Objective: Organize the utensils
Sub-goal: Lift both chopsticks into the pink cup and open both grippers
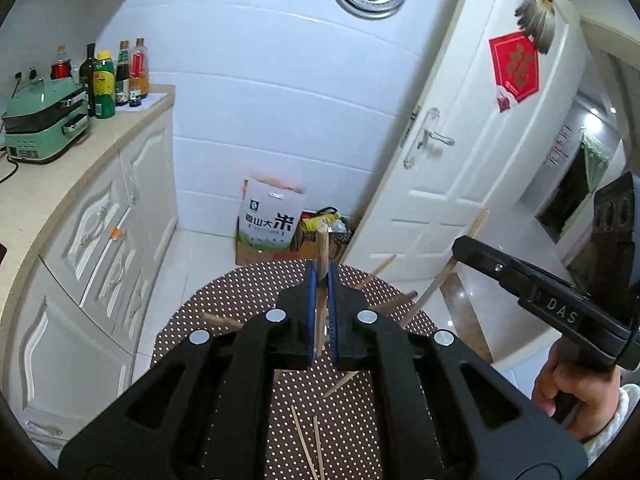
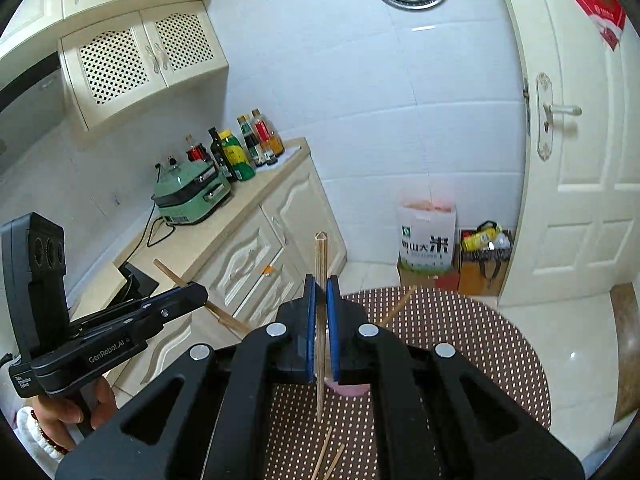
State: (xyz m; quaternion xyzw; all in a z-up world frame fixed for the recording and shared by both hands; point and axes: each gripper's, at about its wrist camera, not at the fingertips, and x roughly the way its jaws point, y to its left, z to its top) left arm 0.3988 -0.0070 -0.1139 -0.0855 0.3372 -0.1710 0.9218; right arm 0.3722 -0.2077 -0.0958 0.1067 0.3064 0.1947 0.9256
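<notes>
counter: far left, a green cooker (image 1: 44, 120) stands beside a row of bottles (image 1: 116, 76) on the pale countertop (image 1: 36, 200).
my left gripper (image 1: 322, 280): raised above the dotted round table (image 1: 248, 292), my blue pads pinched tight on one wooden chopstick (image 1: 322, 246) that stands nearly upright between them.
table: loose chopsticks (image 1: 308, 444) lie scattered on the cloth below me, some near the front edge, others toward the far rim.
floor behind: a rice bag (image 1: 269, 220) leans against the tiled wall, next to a box of clutter by the white door (image 1: 472, 152).
my right gripper (image 2: 321, 292): also above the table, jaws squeezed narrow on a second chopstick (image 2: 321, 256), upright, its tip pointing up.
</notes>
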